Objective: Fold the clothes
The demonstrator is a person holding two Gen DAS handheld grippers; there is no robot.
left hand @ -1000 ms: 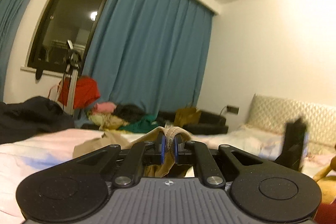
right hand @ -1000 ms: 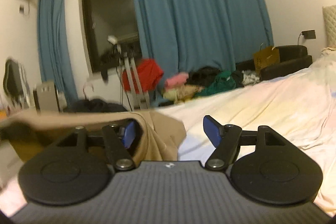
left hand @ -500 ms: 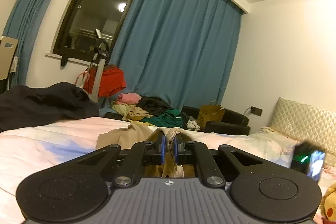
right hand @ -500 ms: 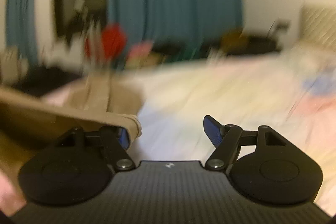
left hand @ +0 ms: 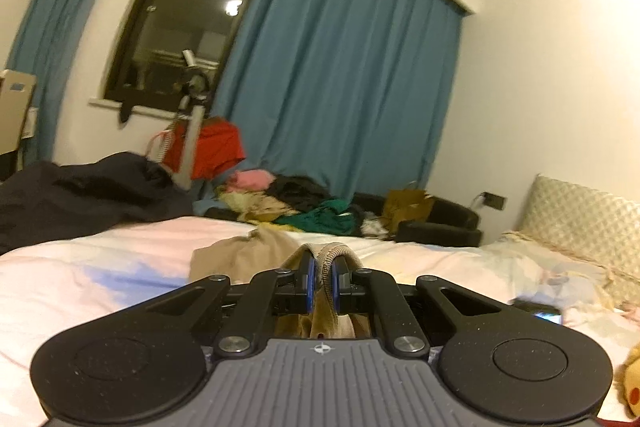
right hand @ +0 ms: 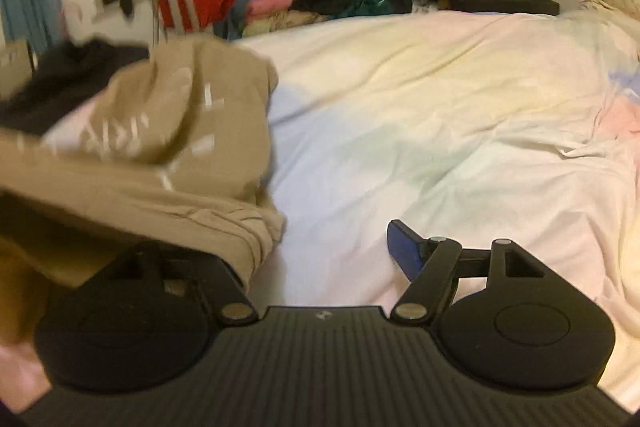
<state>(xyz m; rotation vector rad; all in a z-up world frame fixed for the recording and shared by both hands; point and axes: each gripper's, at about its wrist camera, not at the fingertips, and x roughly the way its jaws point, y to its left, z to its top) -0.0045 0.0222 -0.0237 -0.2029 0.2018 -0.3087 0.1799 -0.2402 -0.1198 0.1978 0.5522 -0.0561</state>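
A tan garment [left hand: 236, 255] lies partly on the bed, and my left gripper [left hand: 320, 283] is shut on its ribbed edge, which sticks up between the blue pads. In the right wrist view the same tan garment [right hand: 160, 147] shows white markings and hangs in from the left. Its hem drapes over the left finger of my right gripper [right hand: 328, 243] and hides that pad. The right blue pad [right hand: 404, 247] is bare. These jaws are closing, with only bed sheet showing in the gap between them.
The pastel bed sheet [right hand: 440, 107] spreads ahead and to the right. A dark clothing heap [left hand: 80, 199] sits at the left and a coloured clothes pile [left hand: 296, 203] lies beyond the bed. A phone [left hand: 544, 315] and a yellow plush toy [left hand: 628, 379] lie near the headboard [left hand: 584, 219].
The right gripper has dipped toward the bed and its jaws have narrowed; the tan hem now covers its left finger. The left gripper keeps its hold, its view swung slightly.
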